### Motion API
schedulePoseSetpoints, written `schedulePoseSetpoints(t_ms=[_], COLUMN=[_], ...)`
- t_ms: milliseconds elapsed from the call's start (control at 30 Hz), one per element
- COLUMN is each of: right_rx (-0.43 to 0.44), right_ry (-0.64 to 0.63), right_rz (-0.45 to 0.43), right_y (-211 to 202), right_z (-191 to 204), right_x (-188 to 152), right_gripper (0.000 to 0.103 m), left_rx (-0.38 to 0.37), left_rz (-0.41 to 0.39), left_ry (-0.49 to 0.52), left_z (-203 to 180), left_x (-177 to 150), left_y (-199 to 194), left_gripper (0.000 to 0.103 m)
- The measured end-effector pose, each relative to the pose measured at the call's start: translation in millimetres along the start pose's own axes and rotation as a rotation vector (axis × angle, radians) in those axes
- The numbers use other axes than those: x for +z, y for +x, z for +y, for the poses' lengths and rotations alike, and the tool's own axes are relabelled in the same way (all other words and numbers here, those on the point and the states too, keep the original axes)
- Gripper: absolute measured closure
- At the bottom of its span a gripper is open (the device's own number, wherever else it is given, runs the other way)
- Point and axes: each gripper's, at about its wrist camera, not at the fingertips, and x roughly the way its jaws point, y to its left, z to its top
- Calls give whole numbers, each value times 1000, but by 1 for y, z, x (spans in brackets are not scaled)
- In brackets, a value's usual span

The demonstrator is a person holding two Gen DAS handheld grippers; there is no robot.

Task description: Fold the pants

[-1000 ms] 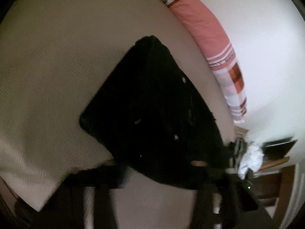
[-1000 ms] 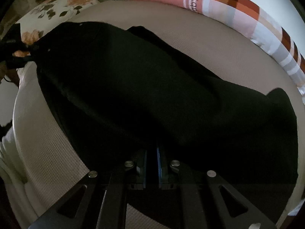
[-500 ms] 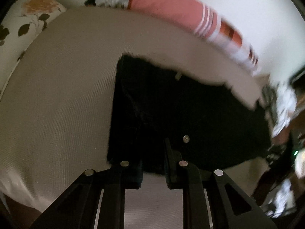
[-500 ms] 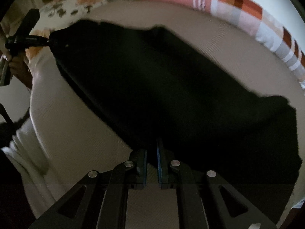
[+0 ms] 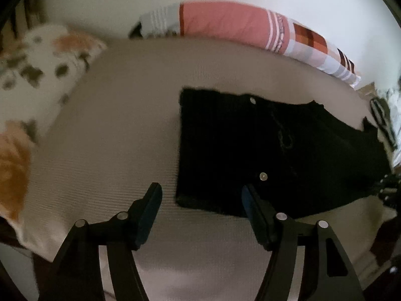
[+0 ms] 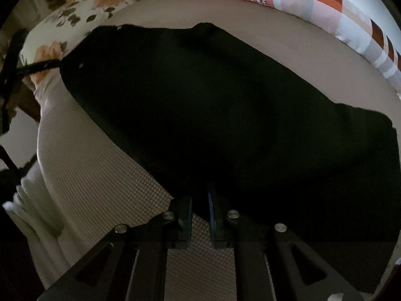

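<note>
Black pants lie flat on a beige bed, waist end toward the left wrist view, with metal buttons showing. My left gripper is open and empty, just in front of the waist edge. In the right wrist view the pants stretch across the bed. My right gripper is shut on the pants' near edge. The left gripper shows as a thin dark shape at the far left end of the pants.
A pink and checked pillow lies along the wall at the back. A floral pillow lies at the left. The bed's edge and folded white bedding are at the left of the right wrist view. Clutter sits off the bed's right end.
My left gripper has opened and let go of the pants' waist, which now lies flat on the bed. My right gripper stays shut on the pants.
</note>
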Motion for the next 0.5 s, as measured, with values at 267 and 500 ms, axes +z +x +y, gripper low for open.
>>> schedulePoseSetpoints(t_ms=[267, 500], right_rx=[54, 54], right_ry=[91, 104], right_rz=[-34, -55], right_y=[-8, -13], right_z=[-16, -19], right_x=[9, 17], right_gripper=[90, 90], left_rx=[-125, -313], left_rz=[-127, -114], left_ry=[258, 533], left_z=[-99, -210], left_x=[-1, -1], left_y=[-23, 14], left_gripper=[36, 36])
